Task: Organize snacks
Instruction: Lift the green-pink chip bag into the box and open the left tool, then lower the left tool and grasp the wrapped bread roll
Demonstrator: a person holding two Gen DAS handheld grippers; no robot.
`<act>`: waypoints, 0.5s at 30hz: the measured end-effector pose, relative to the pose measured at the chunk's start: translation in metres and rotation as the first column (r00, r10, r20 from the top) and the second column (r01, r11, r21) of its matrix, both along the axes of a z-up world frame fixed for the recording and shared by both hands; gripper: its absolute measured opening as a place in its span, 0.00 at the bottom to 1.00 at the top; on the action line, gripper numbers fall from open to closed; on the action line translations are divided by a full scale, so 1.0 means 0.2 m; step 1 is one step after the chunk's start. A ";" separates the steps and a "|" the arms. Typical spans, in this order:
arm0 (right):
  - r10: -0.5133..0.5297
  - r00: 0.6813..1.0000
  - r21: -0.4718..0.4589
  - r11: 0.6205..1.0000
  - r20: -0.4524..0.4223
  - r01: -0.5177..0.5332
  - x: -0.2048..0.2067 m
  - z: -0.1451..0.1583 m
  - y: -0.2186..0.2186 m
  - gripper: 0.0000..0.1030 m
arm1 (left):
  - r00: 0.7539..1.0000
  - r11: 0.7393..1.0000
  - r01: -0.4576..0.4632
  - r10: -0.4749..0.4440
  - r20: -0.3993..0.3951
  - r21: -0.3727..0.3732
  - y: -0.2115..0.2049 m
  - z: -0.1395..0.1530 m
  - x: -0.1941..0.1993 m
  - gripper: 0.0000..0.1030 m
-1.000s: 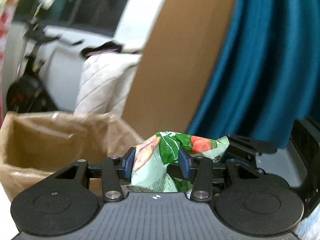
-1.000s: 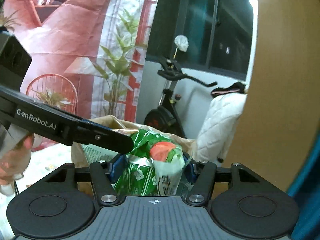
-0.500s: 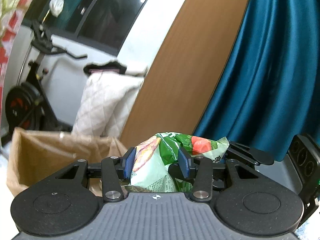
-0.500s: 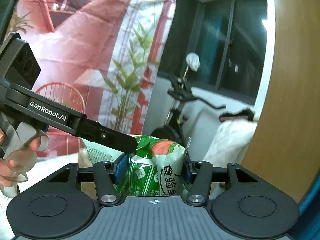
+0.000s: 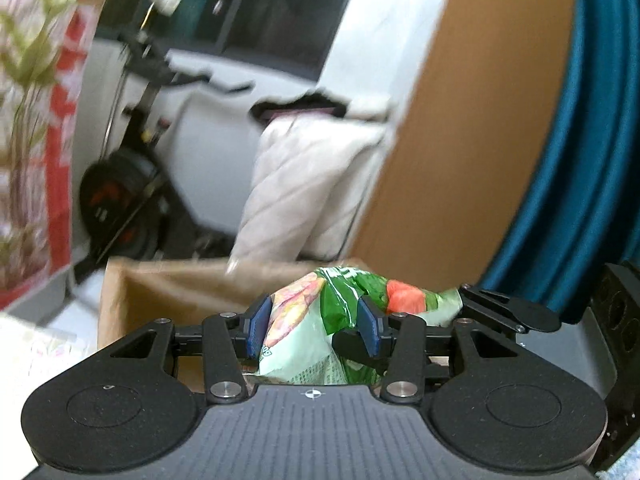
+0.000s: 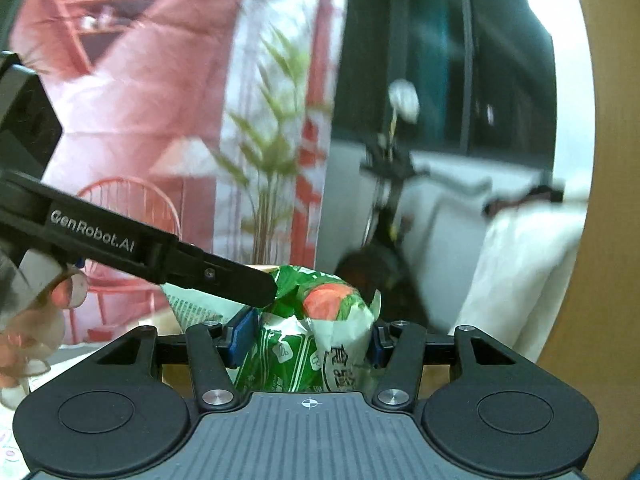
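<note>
A green snack bag (image 5: 320,320) with a red picture is held in the air between both grippers. My left gripper (image 5: 312,326) is shut on its left end. My right gripper (image 6: 306,340) is shut on the other end of the bag (image 6: 304,336). The left gripper's black finger (image 6: 224,276) crosses in from the left in the right wrist view, and the right gripper's finger (image 5: 508,312) shows at the right in the left wrist view. An open brown paper bag (image 5: 172,292) stands just beyond and below the snack bag.
A brown board (image 5: 460,140) and a teal curtain (image 5: 592,140) stand at the right. A white quilted jacket (image 5: 308,184) and an exercise bike (image 5: 124,192) are behind the paper bag. A red printed backdrop (image 6: 160,100) hangs at the left.
Both grippers have swung left with the snack bag still held between them. The paper bag now sits more to the centre of the left wrist view. The grip is unchanged.
</note>
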State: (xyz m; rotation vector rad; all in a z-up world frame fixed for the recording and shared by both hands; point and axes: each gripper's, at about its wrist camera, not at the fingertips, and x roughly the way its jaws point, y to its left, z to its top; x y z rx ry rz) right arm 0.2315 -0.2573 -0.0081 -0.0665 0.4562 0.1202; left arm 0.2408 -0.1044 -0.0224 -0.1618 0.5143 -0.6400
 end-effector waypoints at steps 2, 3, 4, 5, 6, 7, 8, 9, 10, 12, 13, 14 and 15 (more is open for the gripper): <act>-0.033 0.998 0.023 0.999 -0.058 0.034 0.02 -0.06 0.01 0.53 | 0.999 1.000 -0.022 0.021 -0.050 -0.013 0.02 -0.04 0.03 0.60; -0.036 0.997 0.035 0.999 -0.065 0.039 0.00 -0.07 0.01 0.55 | 0.998 0.999 -0.035 0.034 -0.062 -0.021 0.04 -0.05 0.04 0.63; -0.041 0.997 0.045 0.998 -0.063 0.044 -0.02 -0.08 0.02 0.62 | 0.997 0.999 -0.044 0.042 -0.060 -0.025 0.09 -0.04 0.01 0.67; -0.051 0.997 0.050 0.997 -0.056 0.054 -0.04 -0.07 0.02 0.65 | 0.997 0.998 -0.052 0.051 -0.053 -0.023 0.12 -0.03 0.00 0.68; -0.065 0.997 0.052 0.996 -0.047 0.068 -0.08 -0.06 0.02 0.66 | 0.997 0.998 -0.058 0.057 -0.047 -0.021 0.14 -0.01 -0.01 0.68; -0.073 0.996 0.058 0.995 -0.042 0.076 -0.11 -0.05 0.02 0.66 | 0.997 0.998 -0.063 0.061 -0.046 -0.023 0.16 0.00 -0.02 0.68; -0.075 0.997 0.066 0.995 -0.036 0.077 -0.15 -0.04 0.02 0.66 | 0.997 0.997 -0.067 0.065 -0.046 -0.029 0.18 0.03 -0.05 0.68; -0.077 0.997 0.074 0.994 -0.029 0.079 -0.19 -0.03 0.02 0.66 | 0.996 0.997 -0.070 0.068 -0.051 -0.040 0.21 0.05 -0.07 0.68; -0.078 0.997 0.083 0.993 -0.022 0.079 -0.23 -0.02 0.01 0.66 | 0.996 0.996 -0.072 0.070 -0.053 -0.045 0.22 0.07 -0.12 0.68; -0.069 0.998 0.099 0.993 -0.012 0.070 -0.31 0.01 0.03 0.66 | 0.997 0.997 -0.069 0.067 -0.048 -0.044 0.26 0.08 -0.18 0.68; -0.061 0.998 0.106 0.992 -0.007 0.061 -0.34 0.01 0.04 0.66 | 0.997 0.997 -0.065 0.063 -0.043 -0.037 0.27 0.09 -0.22 0.68; -0.054 0.999 0.112 0.992 -0.007 0.054 -0.37 0.01 0.05 0.65 | 0.997 0.998 -0.060 0.059 -0.040 -0.026 0.28 0.07 -0.27 0.68; -0.050 0.999 0.117 0.992 -0.011 0.051 -0.41 0.00 0.06 0.65 | 0.998 0.998 -0.056 0.055 -0.043 -0.015 0.30 0.06 -0.31 0.68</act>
